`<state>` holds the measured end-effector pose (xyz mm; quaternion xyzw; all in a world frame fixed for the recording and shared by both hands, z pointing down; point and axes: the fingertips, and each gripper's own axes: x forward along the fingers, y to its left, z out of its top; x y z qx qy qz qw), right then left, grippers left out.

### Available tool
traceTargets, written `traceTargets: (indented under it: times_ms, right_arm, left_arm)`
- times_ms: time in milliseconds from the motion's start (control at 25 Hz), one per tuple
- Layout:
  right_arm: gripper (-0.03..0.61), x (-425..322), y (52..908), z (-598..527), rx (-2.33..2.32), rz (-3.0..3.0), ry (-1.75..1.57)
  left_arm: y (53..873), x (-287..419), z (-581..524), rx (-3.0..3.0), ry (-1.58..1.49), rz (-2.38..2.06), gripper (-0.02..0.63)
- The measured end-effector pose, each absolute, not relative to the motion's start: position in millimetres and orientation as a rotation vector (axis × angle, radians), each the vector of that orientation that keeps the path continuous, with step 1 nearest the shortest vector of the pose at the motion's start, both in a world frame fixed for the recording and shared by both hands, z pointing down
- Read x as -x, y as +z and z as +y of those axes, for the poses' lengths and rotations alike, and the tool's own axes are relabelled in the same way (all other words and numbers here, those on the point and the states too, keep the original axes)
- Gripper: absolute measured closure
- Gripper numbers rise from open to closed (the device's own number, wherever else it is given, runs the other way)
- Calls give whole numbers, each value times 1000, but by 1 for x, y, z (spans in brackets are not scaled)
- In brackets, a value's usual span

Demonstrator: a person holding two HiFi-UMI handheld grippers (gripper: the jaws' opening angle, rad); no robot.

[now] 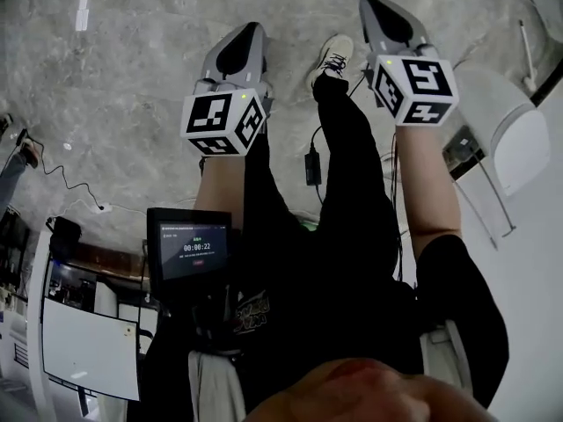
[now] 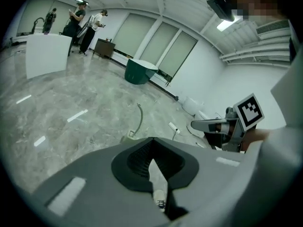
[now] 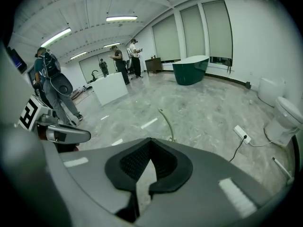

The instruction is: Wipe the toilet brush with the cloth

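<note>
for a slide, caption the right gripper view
Right gripper, fingers shut and empty, above a marble floor with green bathtub

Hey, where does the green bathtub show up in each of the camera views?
Head view: not in it.
Left gripper view: the green bathtub is upper middle, on the floor before the windows.
Right gripper view: upper right of centre, under the windows.
Shared landmark: the white counter, left of the tub in both gripper views.

Ceiling strip lights (image 3: 121, 18) glowing bright, throwing pale streaks across the glossy floor (image 2: 57, 122), head view looking dim, gripper views bending and darkening toward round edges, near foreground blurring.
</note>
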<state>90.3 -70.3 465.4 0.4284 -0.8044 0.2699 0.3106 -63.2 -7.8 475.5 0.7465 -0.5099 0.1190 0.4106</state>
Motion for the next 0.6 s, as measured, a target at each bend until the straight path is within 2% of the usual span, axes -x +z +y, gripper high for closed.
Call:
traceTargets:
  times_ms: [160,360,600]
  right_arm:
    - [575,-83,371,-53,-1123,-2169,689]
    - [575,-101,334,-44,-1074,-2165,709]
    - [575,-104,224,-16,-1042,-2269,608]
  left_arm:
    - [391,56,17,-1962,411,-1205,603]
    - [349,26,20,-1999,502,-1127,603]
    - [223,16,22,-2063,404,-1151,603]
